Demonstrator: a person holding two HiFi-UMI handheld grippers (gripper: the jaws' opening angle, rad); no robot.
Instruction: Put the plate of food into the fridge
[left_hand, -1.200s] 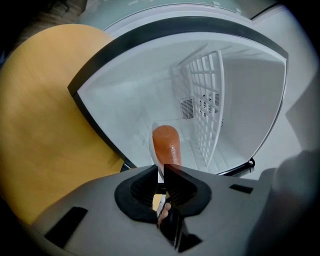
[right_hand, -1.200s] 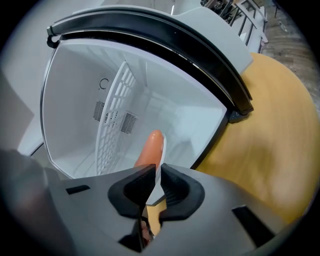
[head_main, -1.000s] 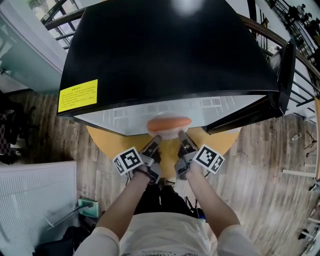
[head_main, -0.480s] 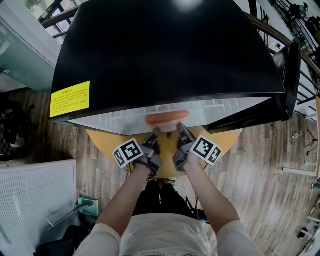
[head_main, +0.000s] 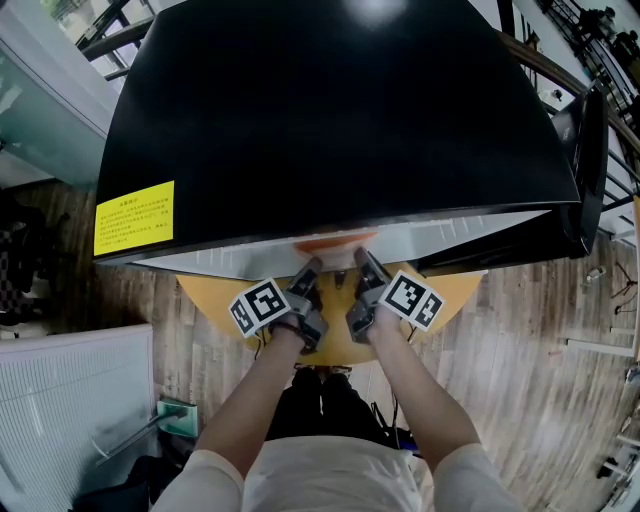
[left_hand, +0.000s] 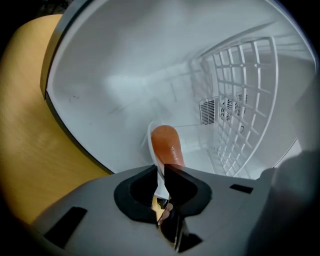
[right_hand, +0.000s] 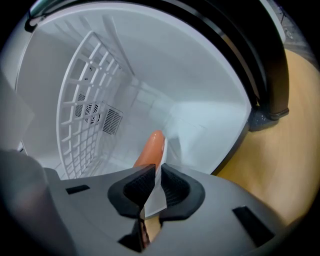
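Inside the open mouth of the black mini fridge (head_main: 330, 110), that's where the plate (left_hand: 151, 142) with the orange food (left_hand: 166, 145) is right now, just past the front edge. I can't tell if it's touching the white floor of the compartment. The left gripper (left_hand: 160, 175) is pinching one side of the rim and the right gripper (right_hand: 156, 175) is clamped on the opposite side, both on thin edge only. That's what worries me. If one hand dips or twists, I reckon the plate tips and the food slides off. The wire rack (left_hand: 240, 100) sits close on one side, so a nudge there could jolt the grip. Letting go before it's resting flat would drop it too.
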